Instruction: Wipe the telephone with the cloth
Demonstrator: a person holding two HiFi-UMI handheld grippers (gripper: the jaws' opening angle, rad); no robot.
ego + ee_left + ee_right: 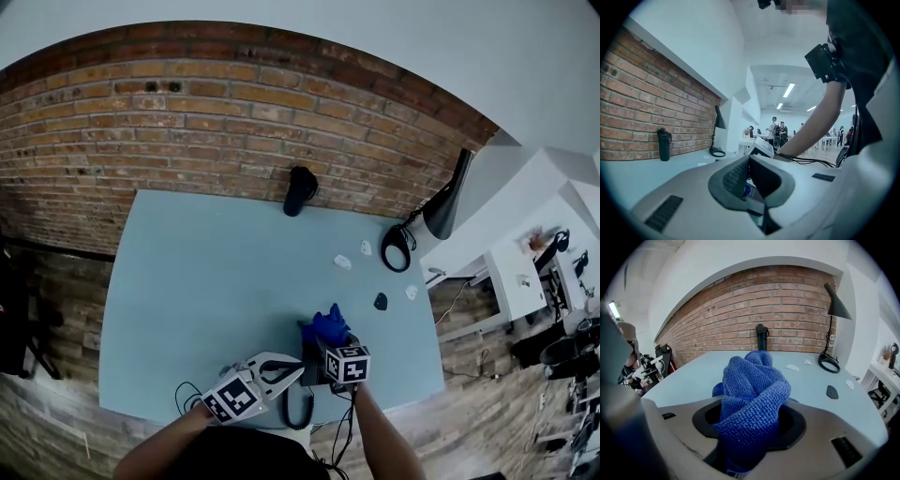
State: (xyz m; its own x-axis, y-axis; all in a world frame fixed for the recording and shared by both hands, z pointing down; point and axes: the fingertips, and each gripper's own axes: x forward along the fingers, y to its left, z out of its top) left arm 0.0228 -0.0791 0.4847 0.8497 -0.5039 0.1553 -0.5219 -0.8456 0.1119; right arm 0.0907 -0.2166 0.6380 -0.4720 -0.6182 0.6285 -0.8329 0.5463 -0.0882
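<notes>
Person stands at the near edge of the pale blue table [206, 281], both tools down over the telephone [313, 354], which sits right at that near edge, its coiled cord [298, 412] hanging off toward the person. The right gripper [336, 347] is clamped on the blue cloth [328, 325]. The cloth is bunched into a wad that bulges out past the jaws, likely so fabric and not plastic meets the phone. It sits on top of the telephone, so wiping looks under way or about to start. I can't tell how much is done. The left gripper [298, 371] comes in low from the left, jaws drawn together with only a thin slit between the pads. Its tips are at the phone's side. Through the slit its own view shows a dark body with a blue label below, probably the phone, and nothing looks pinched. My guess is it's there as a brace so the light phone doesn't skid off the edge under the wiping strokes. The rest is well apart toward the brick wall: a dark bottle [300, 190], a black desk lamp [441, 211], a few white scraps [342, 262] and a small dark piece [380, 301], none in the way. The risk is the cord snagging or the phone sliding toward the person.
</notes>
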